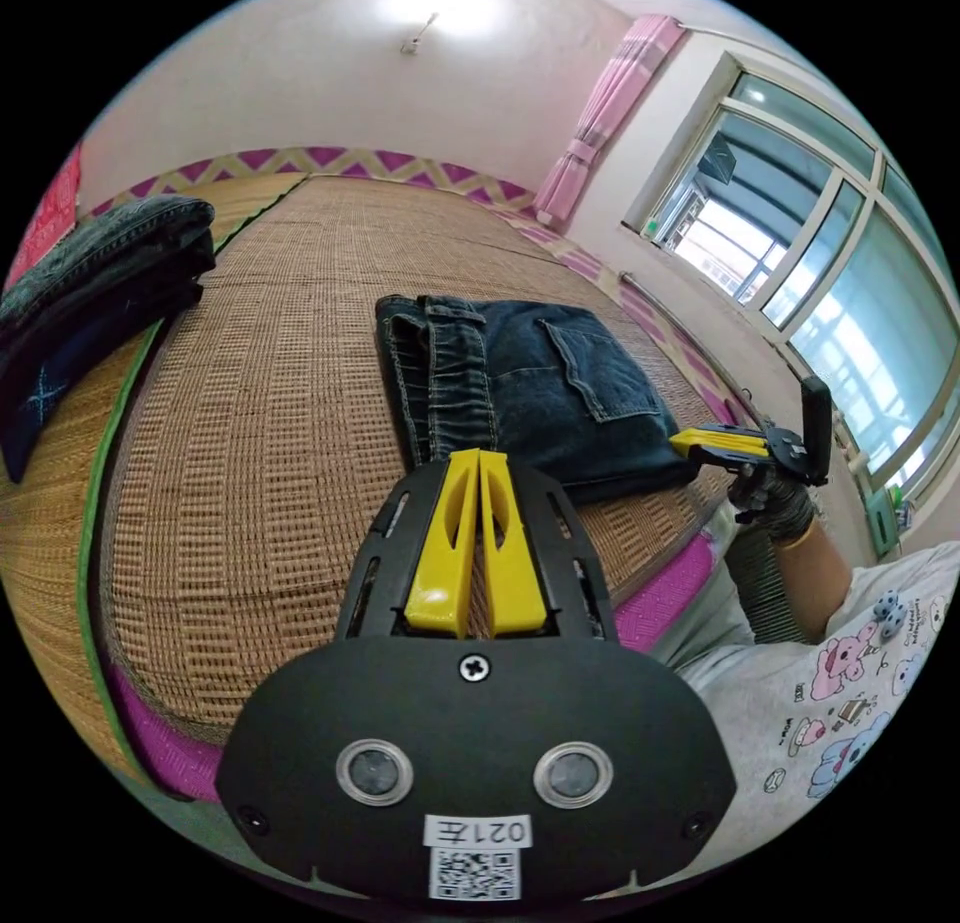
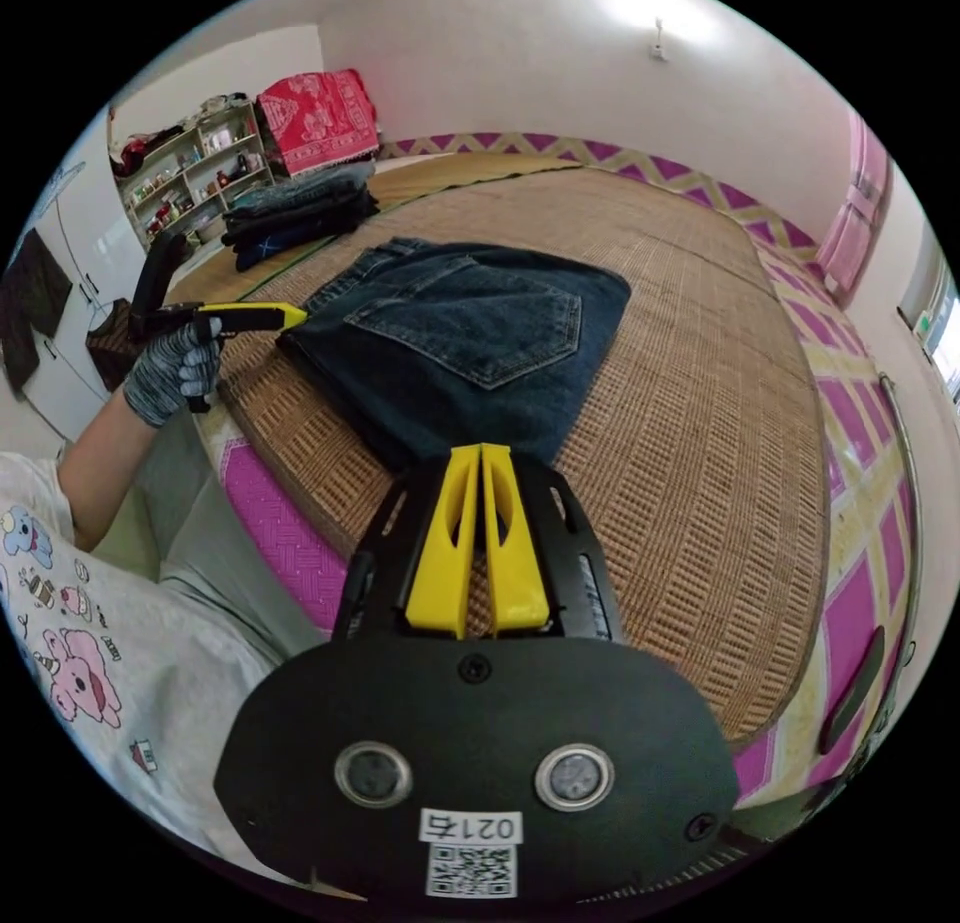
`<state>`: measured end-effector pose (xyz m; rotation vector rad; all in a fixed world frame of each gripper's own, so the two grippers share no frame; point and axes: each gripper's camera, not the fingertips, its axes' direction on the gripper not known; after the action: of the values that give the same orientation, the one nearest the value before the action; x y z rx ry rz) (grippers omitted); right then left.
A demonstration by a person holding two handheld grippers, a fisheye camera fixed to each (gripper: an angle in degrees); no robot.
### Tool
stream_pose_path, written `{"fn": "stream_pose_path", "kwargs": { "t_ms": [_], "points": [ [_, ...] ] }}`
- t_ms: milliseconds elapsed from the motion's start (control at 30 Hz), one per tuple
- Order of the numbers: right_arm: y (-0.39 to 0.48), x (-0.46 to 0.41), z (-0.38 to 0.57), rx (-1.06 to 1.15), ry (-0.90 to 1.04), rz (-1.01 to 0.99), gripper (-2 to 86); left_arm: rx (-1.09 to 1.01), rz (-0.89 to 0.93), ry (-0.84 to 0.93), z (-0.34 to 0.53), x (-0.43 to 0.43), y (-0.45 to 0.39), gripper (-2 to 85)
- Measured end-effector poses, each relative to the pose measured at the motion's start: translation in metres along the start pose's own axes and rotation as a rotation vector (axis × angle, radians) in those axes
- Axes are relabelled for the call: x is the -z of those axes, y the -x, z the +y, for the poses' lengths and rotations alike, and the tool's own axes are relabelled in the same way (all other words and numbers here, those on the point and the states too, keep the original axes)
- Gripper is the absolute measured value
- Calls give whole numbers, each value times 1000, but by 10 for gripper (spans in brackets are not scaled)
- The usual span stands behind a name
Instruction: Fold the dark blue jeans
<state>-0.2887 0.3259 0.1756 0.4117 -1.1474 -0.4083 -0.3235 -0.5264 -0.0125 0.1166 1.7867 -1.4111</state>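
The dark blue jeans (image 1: 540,383) lie folded into a compact rectangle on the woven mat (image 1: 270,393), back pocket up. My left gripper (image 1: 478,453) is shut, its yellow tips at the near edge of the jeans with nothing seen between them. In the same view my right gripper (image 1: 678,443) is held by a gloved hand (image 1: 775,498) at the bundle's right corner. In the right gripper view the jeans (image 2: 460,333) lie just beyond my shut right gripper (image 2: 481,448). The left gripper (image 2: 300,315) points at their left edge.
A stack of other dark folded clothes (image 1: 90,263) sits at the mat's far left side (image 2: 300,208). A purple foam border (image 1: 660,593) edges the mat near the person's lap. Windows (image 1: 830,263) and a pink curtain (image 1: 610,113) line one wall, and a shelf (image 2: 190,163) stands by another.
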Motion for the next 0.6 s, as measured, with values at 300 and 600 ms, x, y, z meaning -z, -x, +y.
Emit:
{"fn": "stream_pose_path", "kwargs": {
  "t_ms": [300,600],
  "points": [
    [26,32,-18,57,20,184,5,18,-159,-116,-6,25,-29,-9],
    [13,63,-30,67,-12,241,10,-23,-193,-118,-29,35,-45,14]
  ]
}}
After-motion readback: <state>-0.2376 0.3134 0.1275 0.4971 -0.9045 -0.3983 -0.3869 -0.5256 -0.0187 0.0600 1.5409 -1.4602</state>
